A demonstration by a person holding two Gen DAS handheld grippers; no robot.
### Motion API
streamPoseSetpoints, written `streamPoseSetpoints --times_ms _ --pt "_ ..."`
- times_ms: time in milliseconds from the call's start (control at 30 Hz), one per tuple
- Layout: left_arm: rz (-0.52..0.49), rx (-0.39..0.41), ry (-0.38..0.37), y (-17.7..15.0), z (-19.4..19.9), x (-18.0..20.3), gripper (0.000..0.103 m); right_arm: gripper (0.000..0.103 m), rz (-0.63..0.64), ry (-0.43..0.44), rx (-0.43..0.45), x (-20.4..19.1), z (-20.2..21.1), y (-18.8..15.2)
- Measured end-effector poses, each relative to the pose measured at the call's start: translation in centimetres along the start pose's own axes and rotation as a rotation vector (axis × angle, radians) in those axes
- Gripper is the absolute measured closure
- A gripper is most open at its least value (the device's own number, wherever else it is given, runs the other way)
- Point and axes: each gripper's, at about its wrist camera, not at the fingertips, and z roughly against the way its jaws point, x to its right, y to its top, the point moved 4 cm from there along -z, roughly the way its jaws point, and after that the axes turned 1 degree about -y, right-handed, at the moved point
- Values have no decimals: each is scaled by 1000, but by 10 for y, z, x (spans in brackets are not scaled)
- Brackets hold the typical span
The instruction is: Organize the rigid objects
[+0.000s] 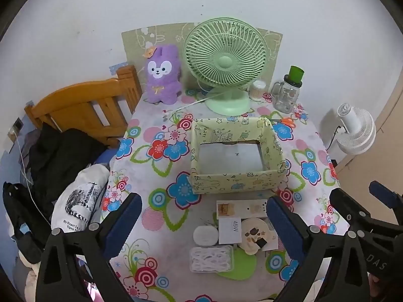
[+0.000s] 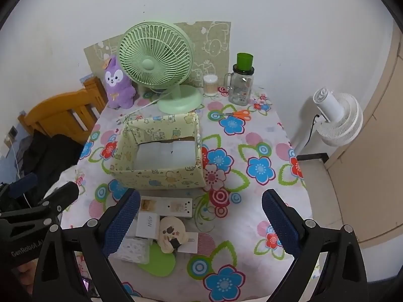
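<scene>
A pale green patterned box (image 1: 234, 181) (image 2: 161, 176) stands empty mid-table. In front of it lie a long white box (image 1: 241, 207) (image 2: 166, 206), a white 45W box (image 1: 229, 230) (image 2: 148, 225), a round white case (image 1: 205, 235), a clear case of white floss picks (image 1: 211, 259) (image 2: 133, 249), a cream round comb-like piece (image 1: 254, 235) (image 2: 172, 232) and a green disc (image 1: 239, 266) (image 2: 157, 263). My left gripper (image 1: 205, 222) is open above these items. My right gripper (image 2: 201, 219) is open, right of them; it also shows in the left wrist view (image 1: 362, 201).
A green desk fan (image 1: 225, 63) (image 2: 156, 58), purple plush (image 1: 162, 74) (image 2: 117, 83), cotton swab jar (image 1: 258, 89), glass mug jar (image 1: 287, 93) (image 2: 240, 83) and orange scissors (image 2: 238, 114) stand at the back. Wooden bed frame (image 1: 83, 105) and clothes lie left. White fan (image 2: 337, 120) stands right.
</scene>
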Motion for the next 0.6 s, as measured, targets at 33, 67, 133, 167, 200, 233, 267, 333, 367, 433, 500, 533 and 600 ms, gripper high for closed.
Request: streamPoseSetpoints --times_ms 33,67,133,167,200,233,267,333,367,433,500,533,600 --pt "-3 1 4 0 0 1 3 4 0 0 2 -1 0 -1" --pt "-6 3 7 -3 0 3 3 4 -1 2 3 -1 0 -1" --pt "-3 1 -1 -3 0 3 3 4 -11 4 12 0 2 0" --pt "-1 3 -8 -3 0 3 3 4 -10 4 14 1 3 0" --pt "3 5 -12 -3 1 3 3 4 -9 3 15 1 3 1" --pt "6 7 -15 -3 1 3 3 4 -9 6 14 1 3 1" --pt "7 9 -17 -4 2 3 3 4 -10 10 10 1 3 1" --pt "6 13 -19 -3 3 3 3 4 -15 14 4 1 3 1" --pt "4 15 -21 -3 4 3 3 4 -14 13 5 0 3 0" --pt "-2 16 -20 -3 4 3 3 5 -6 10 4 0 3 0" --pt "-5 19 -20 -4 5 4 3 5 -3 5 5 0 3 0" --pt "-5 21 -22 -4 5 3 3 5 -1 3 8 -1 4 0" --pt "-4 21 -31 -4 5 3 3 5 1 3 12 -1 5 0"
